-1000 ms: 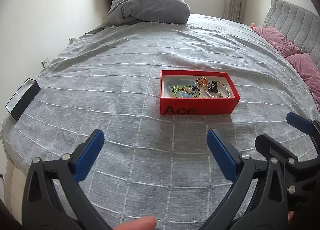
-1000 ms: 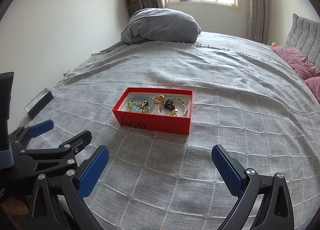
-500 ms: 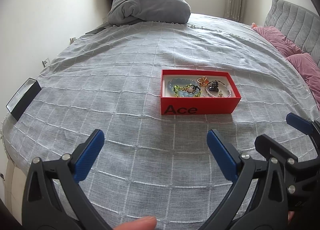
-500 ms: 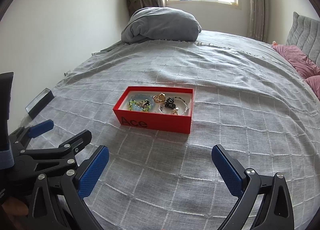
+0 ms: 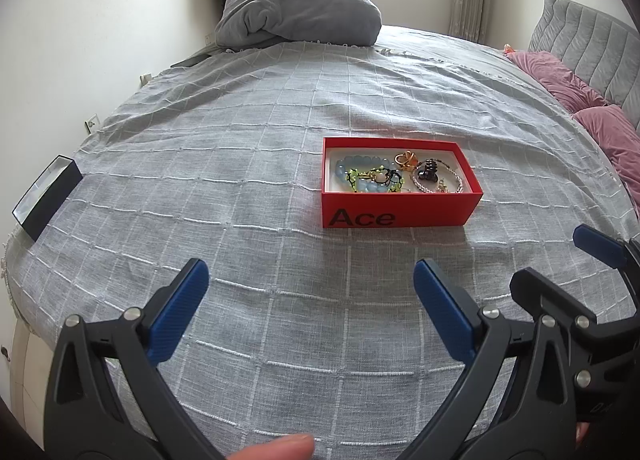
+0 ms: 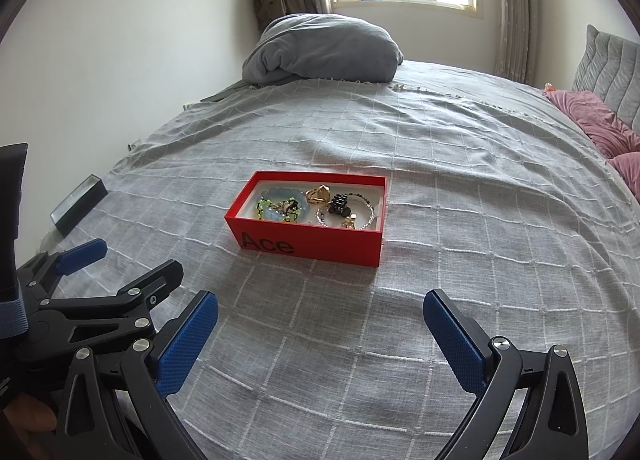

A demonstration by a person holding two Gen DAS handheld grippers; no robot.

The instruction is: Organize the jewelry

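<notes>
A red box marked "Ace" (image 5: 400, 212) sits on the grey bedspread; it also shows in the right wrist view (image 6: 312, 248). Inside lie a blue bead bracelet (image 5: 352, 176), a green-and-black bracelet (image 5: 376, 178), a gold ring (image 5: 405, 159), a black hair claw (image 5: 426, 174) and a thin bead chain (image 5: 456, 184). My left gripper (image 5: 311, 280) is open and empty, short of the box. My right gripper (image 6: 320, 312) is open and empty, also short of the box. Each gripper's side shows in the other's view.
A small black box (image 5: 46, 196) stands at the bed's left edge. A folded grey duvet (image 5: 300, 16) lies at the far end. Pink pillows (image 5: 592, 120) and a grey headboard are on the right. A wall runs along the left.
Both grippers have shifted slightly, and the red box sits a little lower and nearer in both views. Both stay open and empty.
</notes>
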